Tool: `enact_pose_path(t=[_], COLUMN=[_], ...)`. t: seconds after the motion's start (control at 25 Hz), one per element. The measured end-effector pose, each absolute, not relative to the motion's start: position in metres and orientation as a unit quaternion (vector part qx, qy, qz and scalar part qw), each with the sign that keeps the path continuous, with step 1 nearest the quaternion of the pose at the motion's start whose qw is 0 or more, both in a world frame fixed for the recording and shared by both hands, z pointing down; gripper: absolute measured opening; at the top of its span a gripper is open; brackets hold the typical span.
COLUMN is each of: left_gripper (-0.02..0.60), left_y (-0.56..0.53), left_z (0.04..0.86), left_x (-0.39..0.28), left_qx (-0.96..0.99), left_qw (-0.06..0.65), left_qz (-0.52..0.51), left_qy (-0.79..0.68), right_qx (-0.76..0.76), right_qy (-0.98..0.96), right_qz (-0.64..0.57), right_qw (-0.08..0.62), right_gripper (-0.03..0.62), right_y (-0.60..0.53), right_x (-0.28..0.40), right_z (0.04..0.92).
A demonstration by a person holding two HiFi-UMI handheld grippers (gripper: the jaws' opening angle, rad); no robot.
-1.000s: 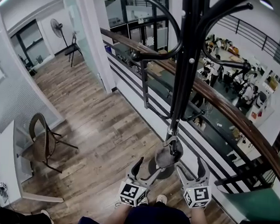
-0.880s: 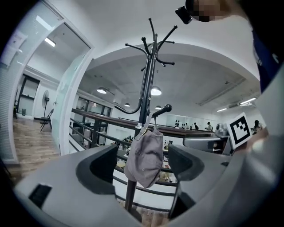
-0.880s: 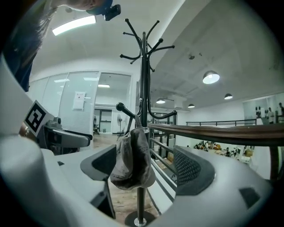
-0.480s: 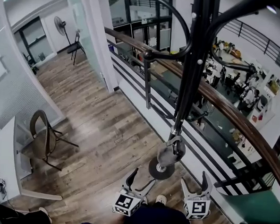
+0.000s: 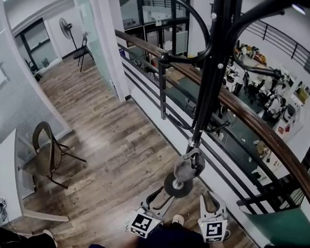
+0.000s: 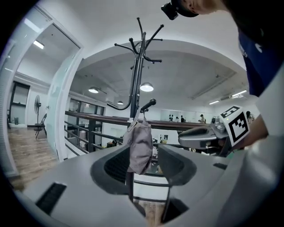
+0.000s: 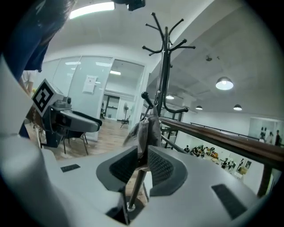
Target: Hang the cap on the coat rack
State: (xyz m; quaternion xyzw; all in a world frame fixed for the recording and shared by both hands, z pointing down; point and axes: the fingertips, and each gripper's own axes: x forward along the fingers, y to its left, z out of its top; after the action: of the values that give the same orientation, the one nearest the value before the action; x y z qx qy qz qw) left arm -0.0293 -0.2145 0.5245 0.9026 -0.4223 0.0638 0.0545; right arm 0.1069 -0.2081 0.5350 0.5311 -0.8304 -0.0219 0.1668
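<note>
Cap [image 5: 188, 167] on rack [image 5: 213, 72], beyond right claw [image 5: 211, 199]

Coat rack [image 5: 214, 72] stands centre-right, just in front of the railing [image 5: 259, 127]. The cap [image 5: 188, 167] hangs on one of its low hooks, above the base [image 5: 174, 190]. Chair [image 5: 46, 153] is well off to the left, just beside the table [image 5: 5, 177]; the fan [image 5: 64, 29] is far back left.
</note>
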Motion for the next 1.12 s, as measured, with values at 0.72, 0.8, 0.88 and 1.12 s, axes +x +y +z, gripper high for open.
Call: enact_pose_path(t=[0.72,0.8,0.88,1.12], left_gripper=[0.003,0.003,0.003,0.003], left_y=[-0.213,-0.215,-0.216,-0.221], left_z=[0.539,0.539,0.538,0.538], left_x=[-0.041,-0.041,-0.040,-0.041], left_qx=[0.897,0.897,0.897,0.896], left_qw=[0.092,0.089,0.087,0.088], left_qz=[0.070,0.071,0.072,0.072], left_qy=[-0.427,-0.427,-0.427,-0.429], right_qx=[0.531,0.532,0.531,0.532], right_qy=[-0.829,-0.828,-0.827,-0.827], right_qz=[-0.018,-0.019,-0.019,-0.015], right_qw=[0.175,0.178,0.182,0.182], right_gripper=[0.009,0.009,0.009,0.009], right_y=[-0.209,-0.211,-0.212,-0.216], right_x=[0.100,0.101,0.101,0.103], right_z=[0.537,0.537,0.538,0.541])
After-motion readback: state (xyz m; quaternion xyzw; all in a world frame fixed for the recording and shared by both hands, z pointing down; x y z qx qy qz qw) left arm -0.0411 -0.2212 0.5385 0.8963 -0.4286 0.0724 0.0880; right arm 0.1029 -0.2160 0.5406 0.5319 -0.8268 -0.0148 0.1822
